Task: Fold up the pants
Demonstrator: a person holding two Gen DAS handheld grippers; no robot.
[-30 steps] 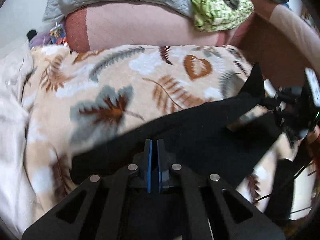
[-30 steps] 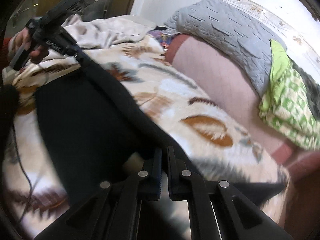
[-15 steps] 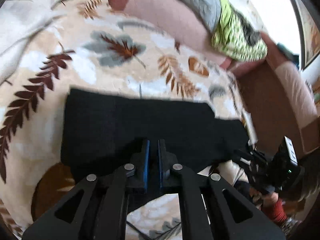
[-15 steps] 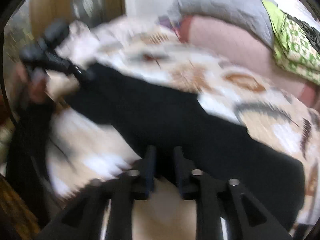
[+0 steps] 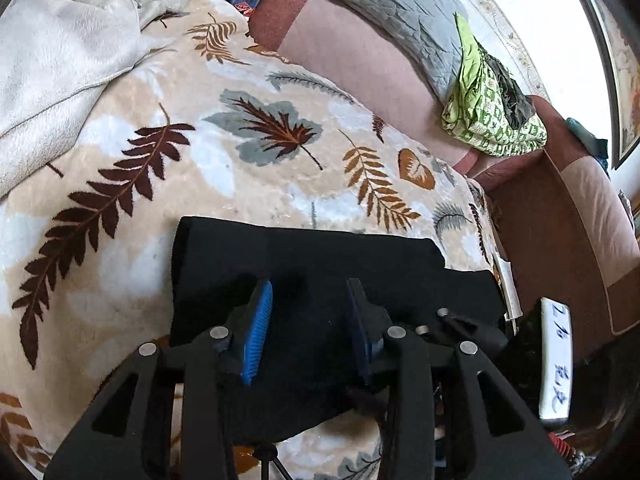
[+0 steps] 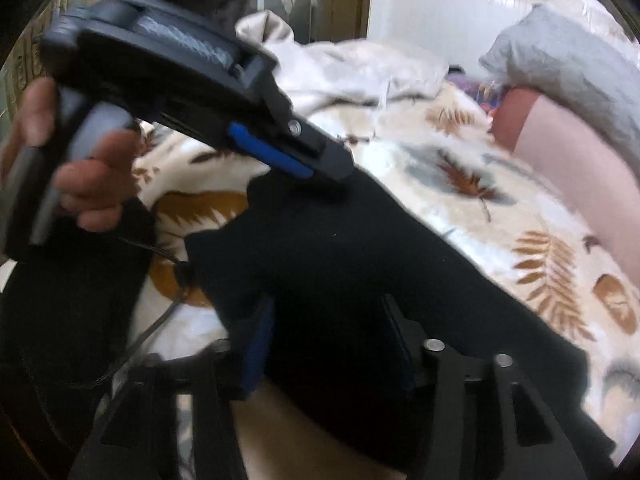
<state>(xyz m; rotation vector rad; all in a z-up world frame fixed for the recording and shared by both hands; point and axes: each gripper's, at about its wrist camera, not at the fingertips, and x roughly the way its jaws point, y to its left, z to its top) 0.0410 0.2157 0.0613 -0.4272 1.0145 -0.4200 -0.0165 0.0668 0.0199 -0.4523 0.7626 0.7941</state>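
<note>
The black pants (image 5: 320,256) lie folded flat on the leaf-patterned blanket (image 5: 192,168); they also show in the right wrist view (image 6: 360,260). My left gripper (image 5: 310,300) is open just above the near edge of the pants, holding nothing. My right gripper (image 6: 328,320) is open above the other end of the pants, holding nothing. The left gripper also shows from the side in the right wrist view (image 6: 320,160), held by a hand over the pants' far end.
A cream blanket (image 5: 60,48) is bunched at the back left. A pink sofa back (image 5: 360,56) carries a grey quilt (image 5: 380,4) and green patterned cloth (image 5: 488,116). A brown armrest (image 5: 560,240) is at right. A cable (image 6: 160,320) runs at left.
Both grippers were shut on the pants and swung them down onto the blanket. Now both have opened and let go; the pants lie flat and folded.
</note>
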